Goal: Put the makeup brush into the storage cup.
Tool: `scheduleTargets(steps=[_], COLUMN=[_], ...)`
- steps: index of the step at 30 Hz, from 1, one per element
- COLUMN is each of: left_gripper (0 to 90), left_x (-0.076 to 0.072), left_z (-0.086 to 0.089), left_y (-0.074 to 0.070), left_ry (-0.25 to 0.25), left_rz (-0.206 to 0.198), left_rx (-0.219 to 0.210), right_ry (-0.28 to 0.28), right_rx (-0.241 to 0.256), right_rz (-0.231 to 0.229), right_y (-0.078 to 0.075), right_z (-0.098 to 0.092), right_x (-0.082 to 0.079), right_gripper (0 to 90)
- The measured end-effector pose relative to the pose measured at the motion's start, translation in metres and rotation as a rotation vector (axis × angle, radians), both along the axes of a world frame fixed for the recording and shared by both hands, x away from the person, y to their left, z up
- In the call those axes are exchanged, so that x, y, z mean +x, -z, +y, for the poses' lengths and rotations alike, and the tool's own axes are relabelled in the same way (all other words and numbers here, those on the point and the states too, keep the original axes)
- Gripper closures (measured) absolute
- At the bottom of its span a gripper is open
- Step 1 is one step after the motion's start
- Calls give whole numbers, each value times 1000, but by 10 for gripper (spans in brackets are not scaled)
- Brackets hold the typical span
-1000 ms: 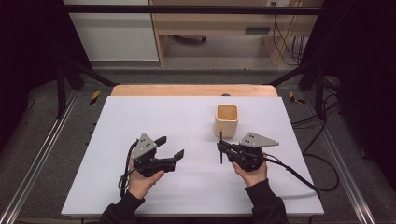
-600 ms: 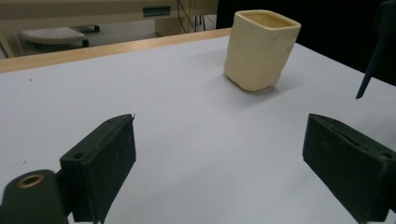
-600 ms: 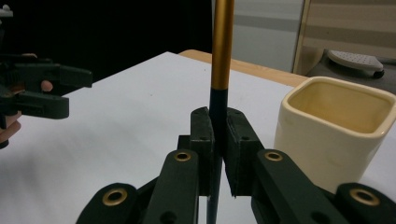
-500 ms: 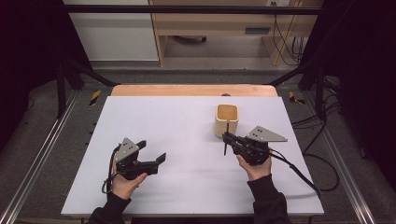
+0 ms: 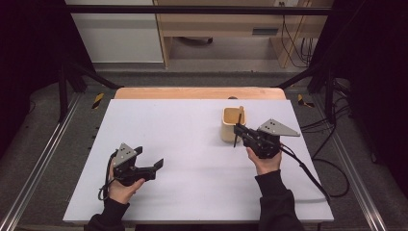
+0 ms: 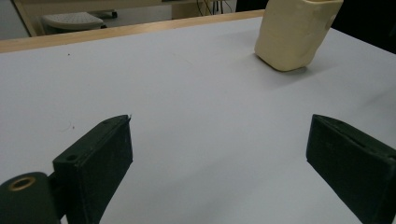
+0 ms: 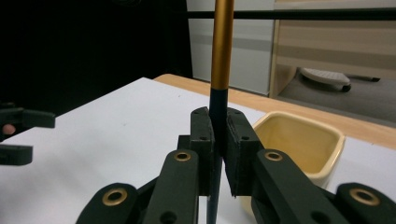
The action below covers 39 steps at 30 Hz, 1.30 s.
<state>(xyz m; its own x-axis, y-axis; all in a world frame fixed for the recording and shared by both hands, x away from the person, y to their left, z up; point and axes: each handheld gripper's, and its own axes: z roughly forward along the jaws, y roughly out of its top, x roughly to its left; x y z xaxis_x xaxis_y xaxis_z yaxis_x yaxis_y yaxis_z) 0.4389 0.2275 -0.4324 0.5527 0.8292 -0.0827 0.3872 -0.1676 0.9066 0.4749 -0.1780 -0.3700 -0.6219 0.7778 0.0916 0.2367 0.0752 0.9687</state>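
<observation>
A dark room with a grey floor [image 5: 57,144] and pale cabinets [image 5: 115,43] was seen behind the bench [image 5: 192,144], whose white top ended in a wooden far edge. Open surface was left across its middle and left half. A cream cup [image 5: 233,126] stood near the right side. The right tool [image 5: 236,129] was clamped on an upright black-and-gold pen [image 7: 221,56] just beside the cup. The left tool [image 5: 158,164] was held spread apart, well clear.

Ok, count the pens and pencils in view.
1. A slim dark pen with a gold upper barrel, clamped upright in the right gripper beside the cream square plastic cup; its inside is partly hidden.
</observation>
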Motion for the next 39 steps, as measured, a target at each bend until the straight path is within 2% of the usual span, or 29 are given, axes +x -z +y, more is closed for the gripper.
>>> scheduleTargets(steps=[7, 19, 39], left_gripper=[67, 65, 65], left_x=[1, 3, 5], left_z=[4, 7, 7], left_y=[1, 2, 3], left_ry=[-10, -11, -2], left_rz=[5, 14, 19], left_rx=[-4, 7, 12], right_ry=[31, 79, 157], right_rx=[4, 24, 39], right_rz=[-12, -10, -2], right_y=[-15, -29, -35], right_z=[2, 2, 4], right_x=[15, 39, 76], right_gripper=[835, 835, 835])
